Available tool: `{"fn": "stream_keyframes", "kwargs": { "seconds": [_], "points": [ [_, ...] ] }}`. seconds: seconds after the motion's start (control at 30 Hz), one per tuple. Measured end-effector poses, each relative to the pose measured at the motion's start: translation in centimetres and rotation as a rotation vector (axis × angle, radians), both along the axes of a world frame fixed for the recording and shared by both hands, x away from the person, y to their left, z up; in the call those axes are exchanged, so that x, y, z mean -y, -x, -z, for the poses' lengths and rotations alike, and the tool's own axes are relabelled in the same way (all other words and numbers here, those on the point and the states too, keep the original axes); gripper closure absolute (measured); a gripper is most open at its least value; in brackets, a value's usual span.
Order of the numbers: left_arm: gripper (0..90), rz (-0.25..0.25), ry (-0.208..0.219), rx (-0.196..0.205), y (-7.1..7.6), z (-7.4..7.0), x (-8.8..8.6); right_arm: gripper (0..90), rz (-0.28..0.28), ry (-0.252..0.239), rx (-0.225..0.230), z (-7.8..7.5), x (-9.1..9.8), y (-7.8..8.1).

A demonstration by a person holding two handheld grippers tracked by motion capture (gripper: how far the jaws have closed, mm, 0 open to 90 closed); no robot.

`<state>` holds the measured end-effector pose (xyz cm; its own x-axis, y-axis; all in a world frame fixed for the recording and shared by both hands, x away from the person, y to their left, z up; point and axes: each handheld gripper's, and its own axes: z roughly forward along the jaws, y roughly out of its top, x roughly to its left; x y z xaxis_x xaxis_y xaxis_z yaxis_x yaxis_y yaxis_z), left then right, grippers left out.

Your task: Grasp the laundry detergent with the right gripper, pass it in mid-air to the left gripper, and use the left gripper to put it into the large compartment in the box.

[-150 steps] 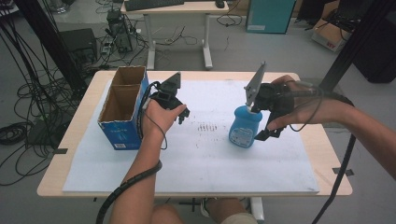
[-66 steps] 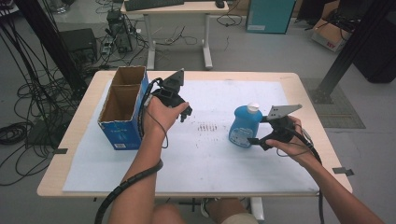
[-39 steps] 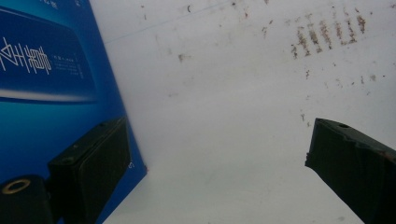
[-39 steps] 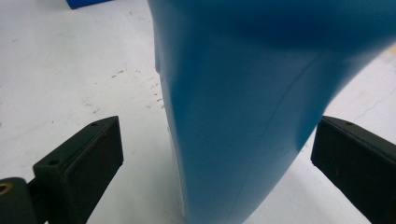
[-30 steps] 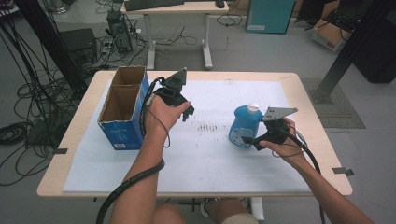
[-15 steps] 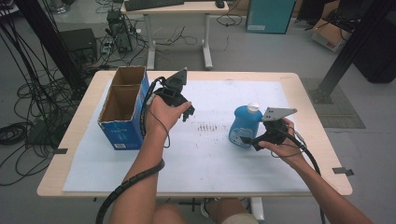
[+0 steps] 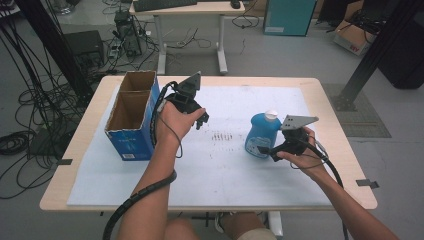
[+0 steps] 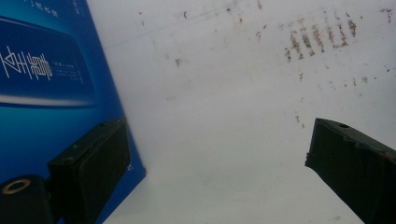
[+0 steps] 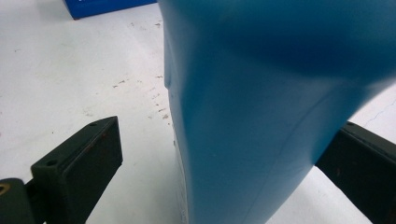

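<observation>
A blue plastic bottle (image 7: 262,134) with a white cap stands upright on the white mat, right of centre. My right gripper (image 7: 263,149) is low at its base, coming in from the right. In the right gripper view the bottle (image 9: 280,116) sits between the jaws of this gripper (image 9: 224,154), which is open; the left jaw stands clear of the bottle wall and the right jaw is partly hidden behind it. My left gripper (image 7: 202,120) hovers over the mat beside the blue cardboard box (image 7: 131,112), open with nothing between the jaws (image 8: 219,154).
The open-topped box (image 8: 46,70) stands at the table's left side. Brown smudges (image 7: 222,136) mark the white mat (image 7: 220,175) between the two hands. A desk, cables and boxes lie on the floor beyond the table's far edge.
My right gripper has come down from the bottle's top to its base on the right and has crept slightly closer. The left gripper has stayed in place.
</observation>
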<state>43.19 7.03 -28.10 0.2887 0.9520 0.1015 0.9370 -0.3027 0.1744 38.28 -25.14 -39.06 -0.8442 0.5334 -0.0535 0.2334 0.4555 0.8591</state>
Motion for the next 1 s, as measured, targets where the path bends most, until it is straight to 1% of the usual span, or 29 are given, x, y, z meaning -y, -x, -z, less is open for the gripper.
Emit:
{"fn": "stream_keyframes", "kwargs": {
  "seconds": [0.5,0.9,1.0],
  "points": [
    [6.4,0.003,0.000,0.002,-0.04,-0.13,0.18,1.5,-0.002,-0.006,0.006,0.12,-0.04,0.01],
    [6.5,0.003,-0.002,0.001,-0.07,-0.12,0.22,1.4,0.017,-0.016,0.017,0.17,0.03,0.00],
    [6.4,0.005,-0.003,0.003,-0.09,-0.18,0.22,1.4,0.013,-0.015,0.017,0.17,0.00,0.00]
  ]
}}
